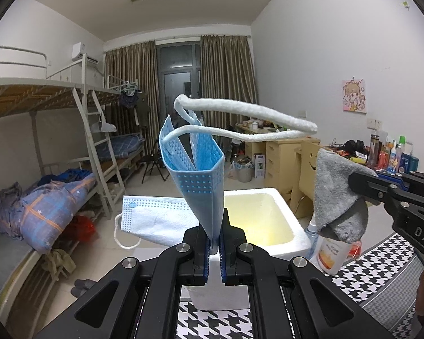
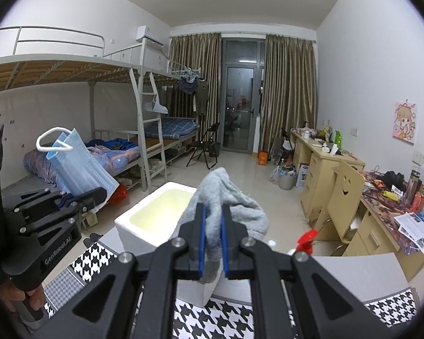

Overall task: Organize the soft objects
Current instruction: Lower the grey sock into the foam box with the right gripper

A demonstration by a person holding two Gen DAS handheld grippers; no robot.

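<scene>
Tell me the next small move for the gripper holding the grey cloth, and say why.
Probably carry the right gripper forward over the white foam box and open there. It is shut on the grey cloth, which hangs in the air just short of the box's open, seemingly empty cavity, and the left gripper is busy, shut on a blue face mask.

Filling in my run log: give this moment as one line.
left gripper: shut on blue face mask | right gripper: shut on grey cloth | white foam box: open, nothing visible inside

Both grippers are matte black: the left gripper (image 1: 215, 243) and right gripper (image 2: 212, 243) have blue finger pads, silver pivot screws and white lettering on their sides.
</scene>
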